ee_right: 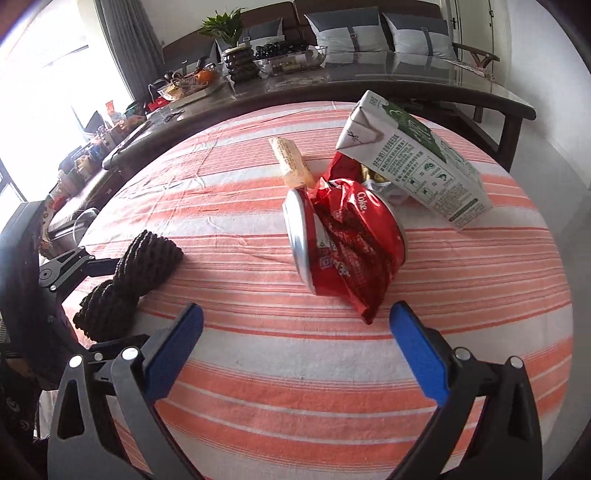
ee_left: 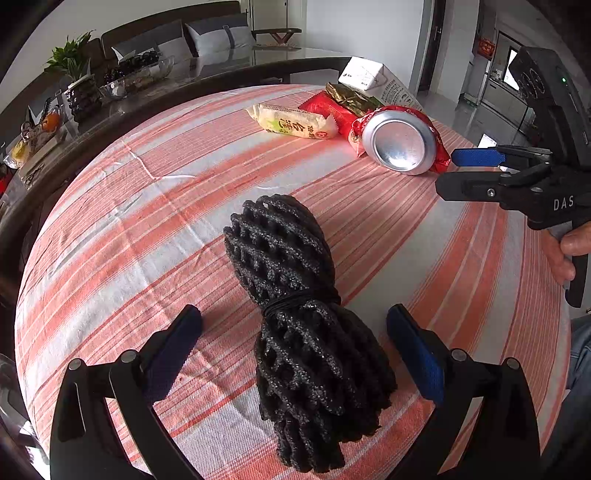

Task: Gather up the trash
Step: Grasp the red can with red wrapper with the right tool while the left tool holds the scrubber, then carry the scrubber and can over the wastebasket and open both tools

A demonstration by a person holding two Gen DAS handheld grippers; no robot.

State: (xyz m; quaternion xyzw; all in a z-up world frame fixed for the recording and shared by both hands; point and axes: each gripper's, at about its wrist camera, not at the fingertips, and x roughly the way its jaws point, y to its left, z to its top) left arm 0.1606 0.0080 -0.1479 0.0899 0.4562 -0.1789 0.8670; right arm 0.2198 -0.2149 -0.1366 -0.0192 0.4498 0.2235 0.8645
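Observation:
A black foam net bundle (ee_left: 295,295) tied in the middle lies on the striped cloth, between the open fingers of my left gripper (ee_left: 295,339); the pads do not touch it. It also shows in the right wrist view (ee_right: 129,280). A crushed red Coke can (ee_right: 340,240) with a red wrapper (ee_right: 365,280) draped on it lies ahead of my open, empty right gripper (ee_right: 295,343). In the left wrist view the can (ee_left: 399,142) sits just left of the right gripper (ee_left: 450,171). A yellow snack packet (ee_left: 291,122), a green-gold wrapper (ee_left: 351,96) and a white milk carton (ee_right: 413,158) lie behind.
The red-and-white striped cloth (ee_left: 147,229) covers the round table. A dark glass table (ee_right: 369,81) behind holds a plant pot (ee_right: 240,62), fruit bowls and clutter. A sofa with grey cushions (ee_right: 343,33) stands further back.

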